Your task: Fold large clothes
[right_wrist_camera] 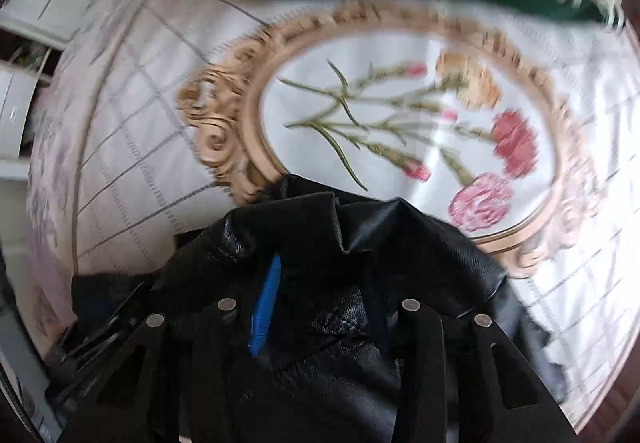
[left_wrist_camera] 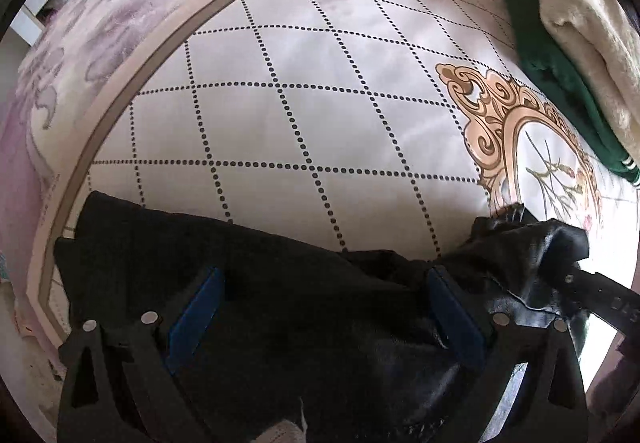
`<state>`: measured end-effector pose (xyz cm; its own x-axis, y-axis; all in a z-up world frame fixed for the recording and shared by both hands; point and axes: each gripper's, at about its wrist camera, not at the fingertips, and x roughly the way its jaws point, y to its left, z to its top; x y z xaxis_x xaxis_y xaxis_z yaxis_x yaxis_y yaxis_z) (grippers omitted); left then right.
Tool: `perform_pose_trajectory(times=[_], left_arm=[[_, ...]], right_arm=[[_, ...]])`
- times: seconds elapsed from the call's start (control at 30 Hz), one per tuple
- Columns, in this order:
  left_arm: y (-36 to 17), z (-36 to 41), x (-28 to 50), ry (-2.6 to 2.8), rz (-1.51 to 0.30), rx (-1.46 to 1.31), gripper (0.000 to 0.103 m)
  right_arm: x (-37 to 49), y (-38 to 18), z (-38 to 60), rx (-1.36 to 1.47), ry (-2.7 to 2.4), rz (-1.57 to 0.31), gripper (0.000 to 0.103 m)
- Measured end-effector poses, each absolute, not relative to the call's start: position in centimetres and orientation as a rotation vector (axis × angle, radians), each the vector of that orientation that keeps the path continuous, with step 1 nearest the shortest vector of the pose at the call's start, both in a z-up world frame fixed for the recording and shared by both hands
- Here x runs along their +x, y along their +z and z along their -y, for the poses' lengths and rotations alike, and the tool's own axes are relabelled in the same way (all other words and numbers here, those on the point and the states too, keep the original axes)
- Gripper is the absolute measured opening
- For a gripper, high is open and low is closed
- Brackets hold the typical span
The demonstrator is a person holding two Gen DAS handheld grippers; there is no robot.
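- left wrist view: left gripper (left_wrist_camera: pixel 324 307) spread wide over the black jacket (left_wrist_camera: pixel 280 303) on the bed (left_wrist_camera: pixel 320 63) — pads not pressing it; green garment (left_wrist_camera: pixel 552 79) lies far right.
- right wrist view: right gripper (right_wrist_camera: pixel 320 307) — blurred, jaws partly apart around a jacket fold; a pinch cannot be told.

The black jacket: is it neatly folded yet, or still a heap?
Still a heap. The black jacket lies bunched and creased on the bedspread, collar sticking up.
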<state>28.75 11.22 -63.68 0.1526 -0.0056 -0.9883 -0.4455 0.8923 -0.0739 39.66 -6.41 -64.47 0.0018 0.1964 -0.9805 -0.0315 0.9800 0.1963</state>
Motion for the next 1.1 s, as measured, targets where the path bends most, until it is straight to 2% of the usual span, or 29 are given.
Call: perform_pose_trajectory(times=[0.2, 0.37, 0.4, 0.43, 0.47, 0.5, 0.57, 0.73, 0.83, 0.97, 1.0, 1.03, 1.1], left_arm=[[-64.1, -12.0, 29.1, 0.347, -1.406, -0.387, 0.103], [-59.0, -12.8, 27.9, 0.363, -1.349, -0.394, 0.103], [-57.6, -12.9, 27.4, 0.362, -1.33, -0.395, 0.103], [-56.2, -13.0, 26.9, 0.355, -1.314, -0.399, 0.103], [-55.0, -13.0, 26.5, 0.338, -1.307, -0.403, 0.103], [-54.1, -12.8, 26.0, 0.319, -1.311, -0.399, 0.103], [-53.7, -11.8, 25.2, 0.294, -1.341, -0.376, 0.103], [-57.1, -9.2, 24.6, 0.278, -1.437, -0.351, 0.103], [-61.2, -8.2, 24.6, 0.296, -1.495, -0.326, 0.103], [-63.6, -8.1, 24.7, 0.297, -1.508, -0.356, 0.103], [-63.7, -8.0, 24.7, 0.295, -1.507, -0.35, 0.103], [-63.9, -8.0, 24.8, 0.293, -1.507, -0.341, 0.103], [-64.1, -7.9, 24.8, 0.288, -1.508, -0.336, 0.103]], right_arm=[[40.2, -66.0, 6.8, 0.131, 0.195, -1.607, 0.042], [40.8, -64.7, 9.0, 0.246, 0.247, -1.613, 0.045], [40.1, -63.2, 10.3, 0.29, 0.27, -1.562, 0.048], [39.2, -61.7, 11.7, 0.317, 0.291, -1.515, 0.058], [38.4, -60.7, 12.6, 0.337, 0.306, -1.481, 0.063], [37.1, -59.2, 14.0, 0.372, 0.32, -1.434, 0.066], [35.1, -57.7, 16.8, 0.417, 0.297, -1.419, 0.066], [28.3, -57.9, 25.7, 0.602, 0.09, -1.473, 0.066], [25.0, -61.8, 29.1, 0.712, 0.023, -1.495, 0.066], [22.0, -68.6, 30.9, 0.911, 0.036, -1.492, 0.067], [21.8, -69.7, 30.5, 0.947, 0.046, -1.469, 0.077], [21.9, -70.4, 30.6, 1.008, 0.07, -1.419, 0.094], [22.1, -70.5, 30.6, 1.069, 0.132, -1.336, 0.097]])
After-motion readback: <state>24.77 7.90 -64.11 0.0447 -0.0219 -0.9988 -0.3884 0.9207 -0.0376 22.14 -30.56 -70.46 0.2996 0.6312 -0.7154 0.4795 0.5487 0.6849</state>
